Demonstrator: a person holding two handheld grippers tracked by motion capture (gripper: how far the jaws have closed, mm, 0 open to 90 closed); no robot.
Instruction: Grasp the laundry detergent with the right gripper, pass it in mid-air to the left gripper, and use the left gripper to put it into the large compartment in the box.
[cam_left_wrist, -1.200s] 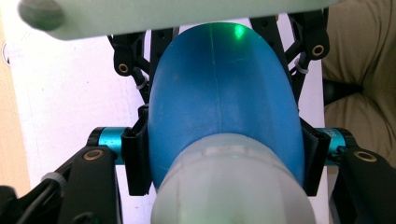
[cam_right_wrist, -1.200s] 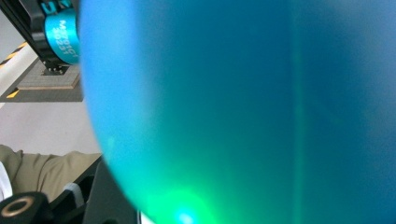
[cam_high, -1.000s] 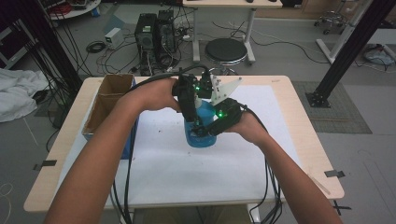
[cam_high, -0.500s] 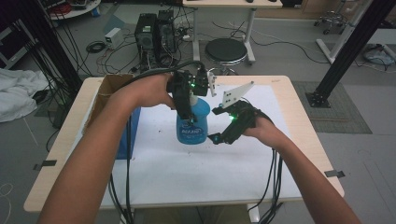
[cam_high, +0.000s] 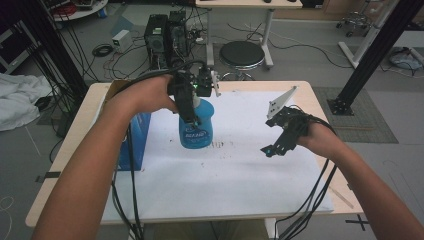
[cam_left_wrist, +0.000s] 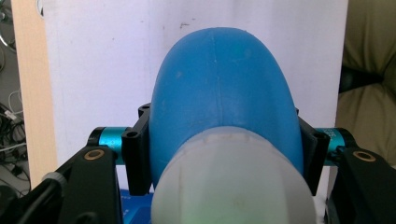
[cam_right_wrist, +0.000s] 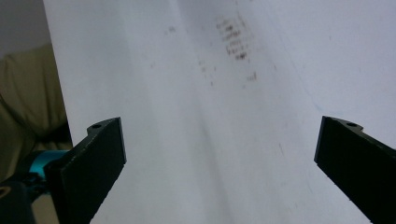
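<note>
A blue plastic bottle (cam_high: 196, 129) with a printed label stands upright over the white sheet (cam_high: 225, 185), left of the table's middle. My left gripper (cam_high: 191, 111) comes down from above and is shut on its upper part. In the left gripper view the blue bottle (cam_left_wrist: 224, 88) bulges between the black jaws of the left gripper (cam_left_wrist: 224, 142), with a pale neck in the foreground. My right gripper (cam_high: 272, 147) hovers to the right of the bottle, well apart from it. Its jaws have just been opening, and the right gripper (cam_right_wrist: 219, 144) holds nothing, only the sheet showing between them.
A blue box (cam_high: 139, 131) lies at the sheet's left edge beside the left forearm. Dark smudges (cam_high: 220, 145) mark the sheet near the bottle. The wooden table (cam_high: 320, 100) ends just past the right hand. Beyond it stand a stool (cam_high: 241, 54) and computer towers (cam_high: 165, 32).
The right gripper let go of the bottle, opened, and drew away to the right. The left gripper keeps its hold on the bottle, which has shifted slightly left.
</note>
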